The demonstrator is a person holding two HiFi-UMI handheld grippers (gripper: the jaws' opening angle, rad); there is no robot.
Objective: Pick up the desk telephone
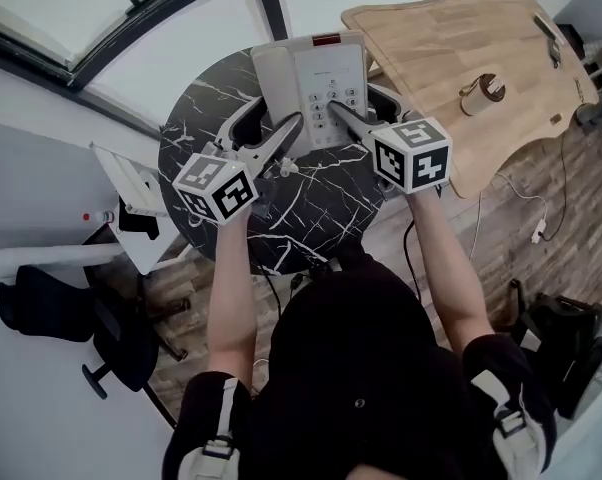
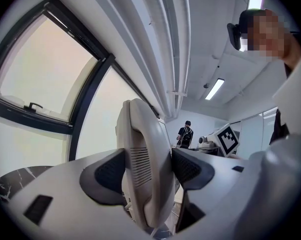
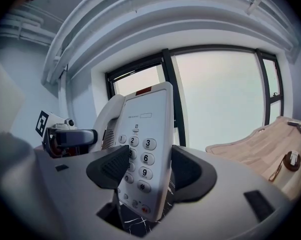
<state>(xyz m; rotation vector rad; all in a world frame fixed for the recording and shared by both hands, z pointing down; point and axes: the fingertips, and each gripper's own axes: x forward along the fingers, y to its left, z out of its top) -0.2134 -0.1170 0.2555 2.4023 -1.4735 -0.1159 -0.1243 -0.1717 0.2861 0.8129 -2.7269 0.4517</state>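
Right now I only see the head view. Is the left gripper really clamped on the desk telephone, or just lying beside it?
Observer: Clamped. The left gripper has both pads pressed on the handset, one on each side.
Operator: And the right?
Observer: The right gripper is shut across the desk telephone at its keypad, with a pad on either side.
Operator: Anyone nearby?
Observer: A person with a backpack stands well behind the left gripper, back turned.
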